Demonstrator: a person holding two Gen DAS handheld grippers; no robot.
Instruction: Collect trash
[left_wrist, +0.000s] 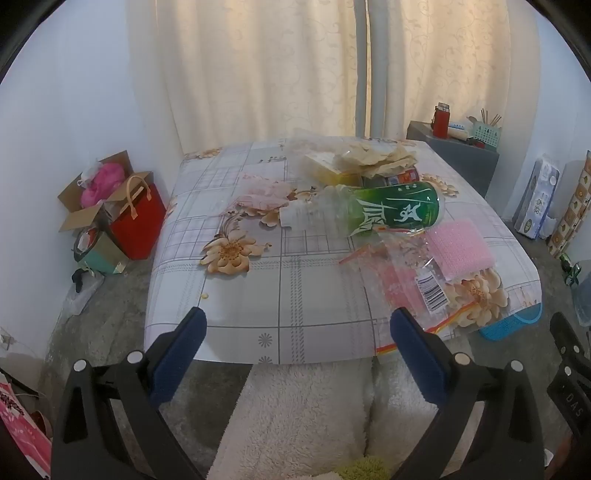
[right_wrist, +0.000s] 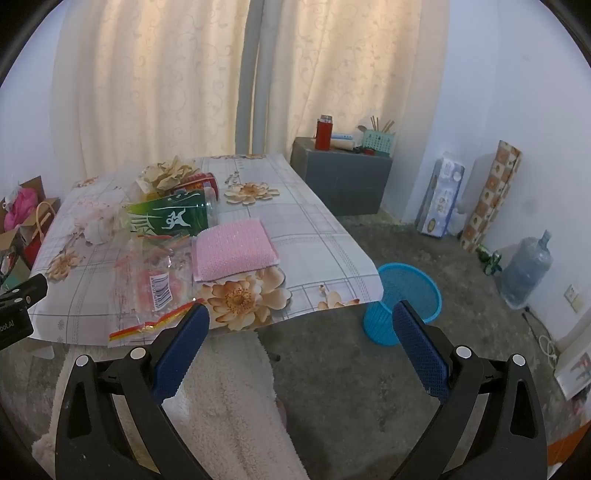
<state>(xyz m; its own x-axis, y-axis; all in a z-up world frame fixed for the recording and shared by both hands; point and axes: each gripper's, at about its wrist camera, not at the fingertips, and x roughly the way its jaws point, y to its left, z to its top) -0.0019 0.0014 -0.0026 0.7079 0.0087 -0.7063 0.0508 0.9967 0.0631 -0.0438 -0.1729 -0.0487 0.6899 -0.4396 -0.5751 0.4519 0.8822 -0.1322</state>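
Trash lies on a table with a floral cloth: a green-labelled plastic bottle on its side, a pink bubble-wrap pad, a clear wrapper with a barcode, crumpled paper over cans, and a yellow box. The same bottle, pad and wrapper show in the right wrist view. A blue mesh bin stands on the floor by the table's right corner. My left gripper is open and empty at the table's near edge. My right gripper is open and empty, between the table corner and the bin.
A red bag and cardboard box sit left of the table. A grey cabinet with a red flask stands behind. A water jug and packages line the right wall. White fleece-covered legs are below.
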